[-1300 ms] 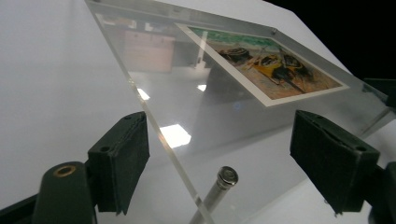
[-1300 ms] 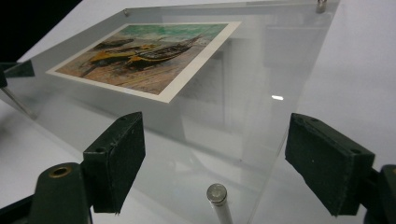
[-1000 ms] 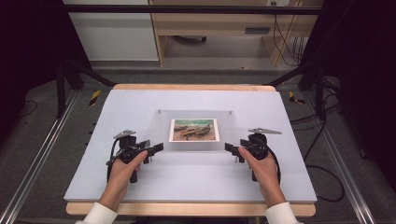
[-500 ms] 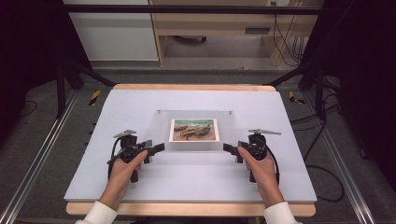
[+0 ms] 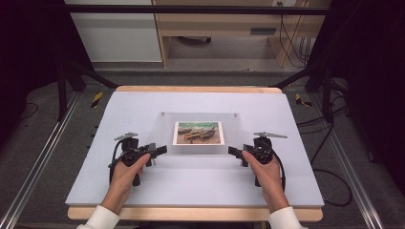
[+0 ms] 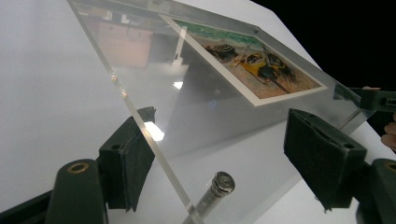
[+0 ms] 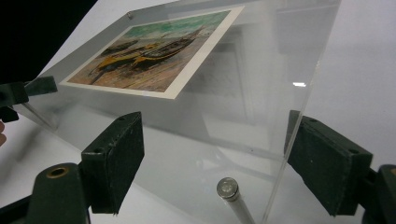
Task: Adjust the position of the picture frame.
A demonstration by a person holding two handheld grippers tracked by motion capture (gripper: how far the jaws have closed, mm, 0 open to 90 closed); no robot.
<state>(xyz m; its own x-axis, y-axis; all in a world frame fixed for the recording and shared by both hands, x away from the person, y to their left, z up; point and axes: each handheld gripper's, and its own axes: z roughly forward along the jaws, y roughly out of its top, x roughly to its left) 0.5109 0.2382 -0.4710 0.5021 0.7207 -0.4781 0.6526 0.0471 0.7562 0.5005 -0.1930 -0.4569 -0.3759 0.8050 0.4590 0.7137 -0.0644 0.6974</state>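
I have the clear acrylic picture frame with the boat painting inside (image 5: 199,133) lying in the middle of the pale grey surface (image 5: 143,109), and I am bringing a claw to each of its near corners. My left claw (image 5: 160,150) sits at the near left corner, my right claw (image 5: 233,151) at the near right one.

In the left gripper view the jaws stand apart with the frame's clear edge (image 6: 140,126) running between them, close to the left pad; nothing is clamped yet. The right gripper view shows the same: jaws apart, the corner of the acrylic (image 7: 299,116) between them and closer to the right pad. A small metal standoff pin (image 7: 227,188) pokes out under the plate on each side.

The near edge seems to ride a little above the surface on those pins, though the transparent plate makes that hard to judge.

The risks I see from here: acrylic is slick, so a shallow bite at the very corner could let the frame slide out once I lift. If one claw closes before the other, it may push the frame sideways and skew it. A pad landing on the pin instead of the flat plate would grip poorly, and lifting unevenly could twist the frame between my hands.
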